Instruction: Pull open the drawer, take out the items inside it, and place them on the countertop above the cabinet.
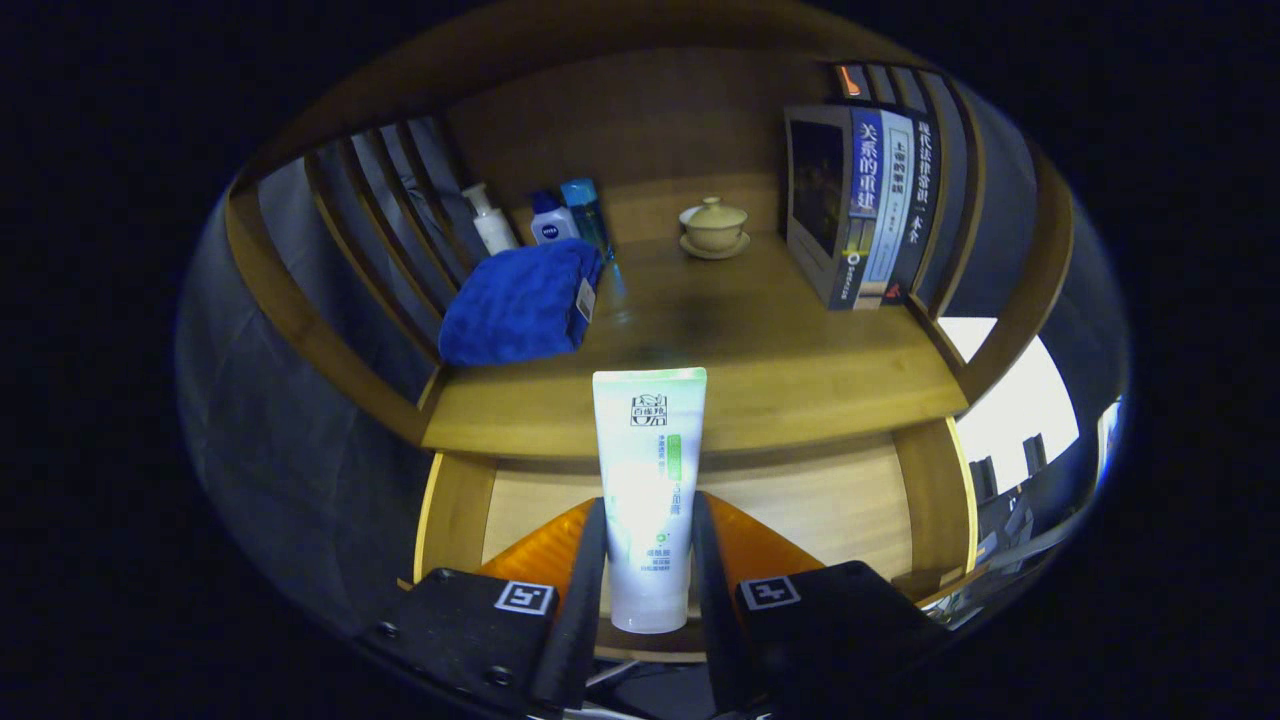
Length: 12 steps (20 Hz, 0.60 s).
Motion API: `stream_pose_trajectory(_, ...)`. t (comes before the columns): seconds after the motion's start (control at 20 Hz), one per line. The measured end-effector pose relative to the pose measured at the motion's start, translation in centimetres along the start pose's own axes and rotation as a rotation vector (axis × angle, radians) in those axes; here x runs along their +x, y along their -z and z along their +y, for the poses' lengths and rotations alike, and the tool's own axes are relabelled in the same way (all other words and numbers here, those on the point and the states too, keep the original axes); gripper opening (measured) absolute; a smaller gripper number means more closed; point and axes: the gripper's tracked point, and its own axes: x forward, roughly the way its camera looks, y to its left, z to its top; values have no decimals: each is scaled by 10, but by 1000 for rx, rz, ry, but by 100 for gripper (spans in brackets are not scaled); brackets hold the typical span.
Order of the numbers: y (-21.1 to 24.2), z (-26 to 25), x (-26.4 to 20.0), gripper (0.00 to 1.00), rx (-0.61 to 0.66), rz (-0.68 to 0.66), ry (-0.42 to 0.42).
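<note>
A white tube with green print (648, 480) stands upright between my fingers, and my gripper (648, 560) is shut on its lower half. The tube is held above the pulled-open wooden drawer (830, 510), whose pale inside shows behind and beside the fingers. Just beyond the tube lies the wooden countertop (760, 370) of the cabinet, its front edge level with the tube's upper part.
On the countertop, a folded blue towel (520, 300) lies at the left, with three bottles (540, 220) behind it. A lidded tea bowl on a saucer (714, 228) stands at the back. A row of books (870, 200) stands at the right. Slatted wooden sides close in the shelf.
</note>
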Motion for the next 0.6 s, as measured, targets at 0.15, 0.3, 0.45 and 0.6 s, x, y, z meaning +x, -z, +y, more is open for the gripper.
stream_pose_trajectory(0.15,-21,3,16,54,4,-4,-4)
stream_pose_trajectory(0.3,-50,-4,34,54,6,-27,24)
stream_pose_trajectory(0.45,-80,-13,53,53,-5,-60,58)
stream_pose_trajectory(0.6,-93,-13,75,54,-12,-69,55)
